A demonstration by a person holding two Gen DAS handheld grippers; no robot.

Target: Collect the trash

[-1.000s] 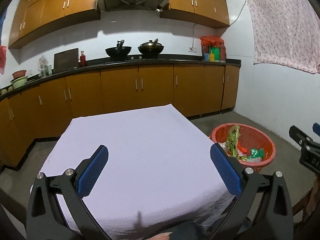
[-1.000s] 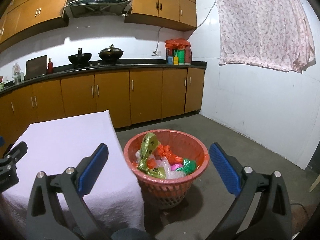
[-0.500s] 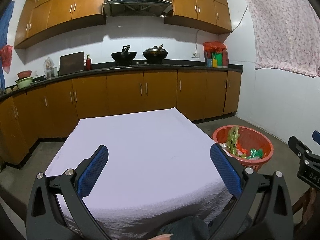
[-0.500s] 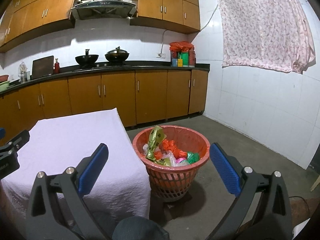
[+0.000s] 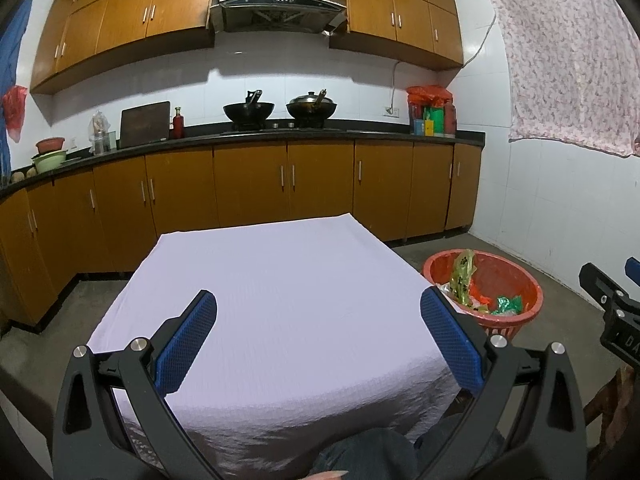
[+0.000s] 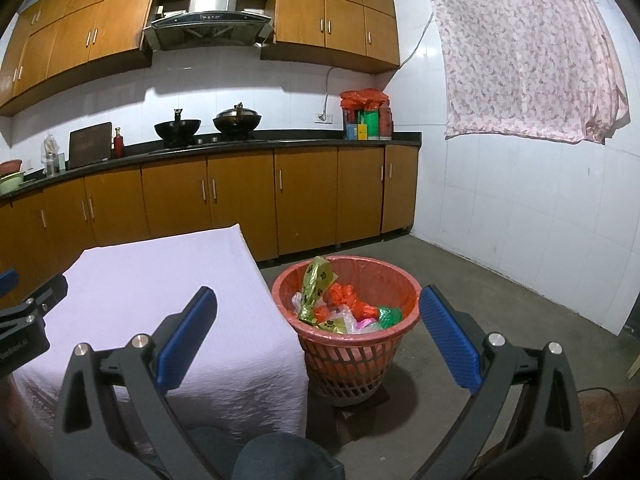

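Note:
A red plastic basket (image 6: 400, 280) stands on the floor right of the table, holding several crumpled wrappers and bags, among them a green-yellow paw-print bag (image 6: 314, 284). It also shows in the left wrist view (image 5: 516, 276). My left gripper (image 5: 318, 340) is open and empty above the near part of the lilac tablecloth (image 5: 280, 280). My right gripper (image 6: 318, 338) is open and empty, held above and before the basket, at the table's right edge. No trash shows on the cloth.
The table with the lilac cloth (image 6: 160, 280) fills the near middle. Brown kitchen cabinets (image 5: 280, 184) and a black counter with two woks (image 5: 248, 110) run along the back. A white tiled wall (image 6: 520, 220) with a hanging pink cloth is at the right. A knee shows at the bottom edge.
Both grippers have pulled back and tilted up, so table and basket look smaller and lower. Both stay open and empty.

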